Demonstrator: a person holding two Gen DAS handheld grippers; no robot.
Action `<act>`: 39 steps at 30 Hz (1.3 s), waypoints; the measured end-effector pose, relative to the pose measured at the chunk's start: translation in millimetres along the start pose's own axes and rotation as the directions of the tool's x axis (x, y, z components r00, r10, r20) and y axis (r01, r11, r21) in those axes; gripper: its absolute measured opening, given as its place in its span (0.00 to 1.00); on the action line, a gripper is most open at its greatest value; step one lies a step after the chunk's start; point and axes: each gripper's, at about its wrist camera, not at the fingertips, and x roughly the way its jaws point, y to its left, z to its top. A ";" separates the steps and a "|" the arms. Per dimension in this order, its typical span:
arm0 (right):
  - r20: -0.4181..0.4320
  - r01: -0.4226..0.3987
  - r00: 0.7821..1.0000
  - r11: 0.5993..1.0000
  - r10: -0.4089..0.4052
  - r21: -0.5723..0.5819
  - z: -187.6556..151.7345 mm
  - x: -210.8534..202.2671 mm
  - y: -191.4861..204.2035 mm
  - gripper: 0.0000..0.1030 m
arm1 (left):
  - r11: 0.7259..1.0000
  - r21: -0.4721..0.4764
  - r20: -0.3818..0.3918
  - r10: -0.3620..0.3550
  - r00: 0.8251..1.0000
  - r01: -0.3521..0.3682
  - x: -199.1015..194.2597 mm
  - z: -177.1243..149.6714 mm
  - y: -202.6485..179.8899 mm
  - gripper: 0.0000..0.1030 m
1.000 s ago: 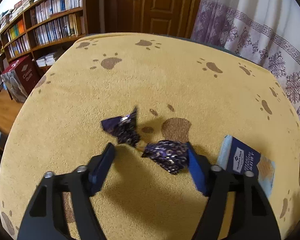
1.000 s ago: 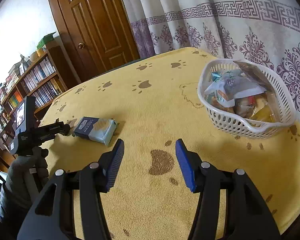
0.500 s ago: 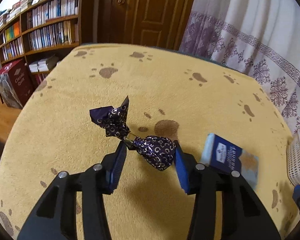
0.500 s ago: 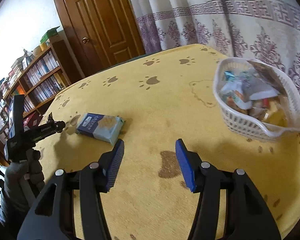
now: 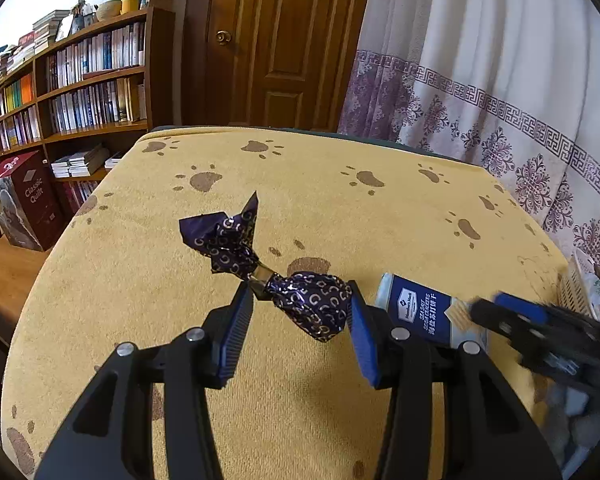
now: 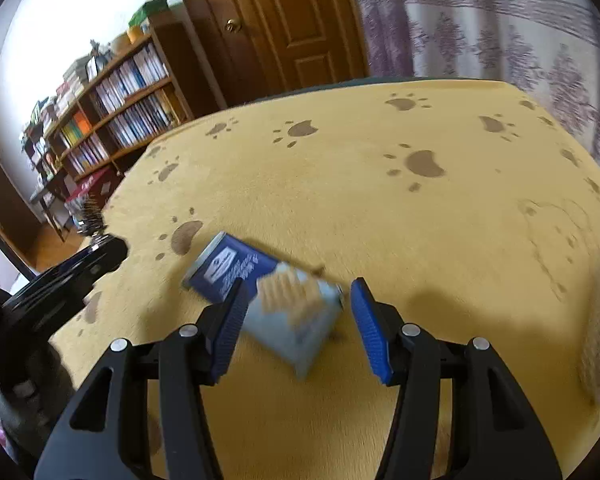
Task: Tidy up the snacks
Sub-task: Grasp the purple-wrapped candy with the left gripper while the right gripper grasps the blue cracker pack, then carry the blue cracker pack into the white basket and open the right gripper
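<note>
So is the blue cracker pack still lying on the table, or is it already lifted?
Lying on the table. The cracker pack rests flat on the yellow cloth; the right gripper is open around it, not visibly pressing it.

both wrist views close, angled down; share cracker packet [image 5: 424, 314].

Yellow tablecloth [image 5: 148, 280] printed with brown paw marks, spread across the whole table. Behind it, a closed brown wooden door [image 5: 276, 44] with a round knob. Left of that, a tall bookshelf [image 5: 80, 80] packed with books. White curtain [image 5: 500, 60] with purple patterns at right. Dark red box [image 5: 24, 200], possibly a quilt package, standing on the wood floor.
</note>
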 end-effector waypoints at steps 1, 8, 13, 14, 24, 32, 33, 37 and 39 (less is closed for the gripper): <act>-0.010 0.000 1.000 1.000 0.000 -0.011 4.9 8.6 1.1 0.54 | 1.000 -0.003 -0.002 -0.003 1.000 0.003 0.2 -0.6 1.1 0.46; -0.086 -0.053 0.995 0.998 0.051 -0.017 18.5 44.6 2.1 0.55 | 1.000 -0.018 -0.011 -0.009 1.000 0.008 2.6 -1.8 5.0 0.46; -0.098 -0.077 0.993 0.996 0.071 -0.051 -1.3 30.9 12.0 0.57 | 0.999 -0.033 -0.013 -0.008 1.000 0.008 2.2 -2.0 5.8 0.46; -0.105 -0.085 0.991 0.995 0.079 -0.059 -7.3 27.3 15.0 0.57 | 0.999 -0.034 -0.012 -0.008 1.000 0.007 1.9 -2.1 6.0 0.46; -0.085 0.033 0.995 0.973 -0.053 -0.228 -21.3 33.6 58.9 0.58 | 0.999 -0.039 -0.020 -0.012 1.000 0.011 1.7 -4.0 6.8 0.46; -0.070 0.113 0.988 0.960 -0.135 -0.256 -18.1 44.7 65.9 0.51 | 0.999 -0.041 -0.027 -0.024 0.999 0.023 2.5 -5.9 5.9 0.46; -0.067 0.121 0.988 0.960 -0.142 -0.252 -18.8 42.7 65.3 0.51 | 0.999 -0.041 -0.026 -0.025 0.999 0.024 2.1 -6.0 5.5 0.46; -0.055 0.129 0.988 0.968 -0.144 -0.217 -21.4 31.0 59.7 0.50 | 0.999 -0.036 -0.019 -0.030 0.999 0.029 0.0 -5.5 3.1 0.46; -0.036 0.130 0.990 0.973 -0.140 -0.190 -22.8 19.6 54.2 0.50 | 0.999 -0.029 -0.018 -0.032 0.999 0.032 -0.5 -6.2 0.6 0.46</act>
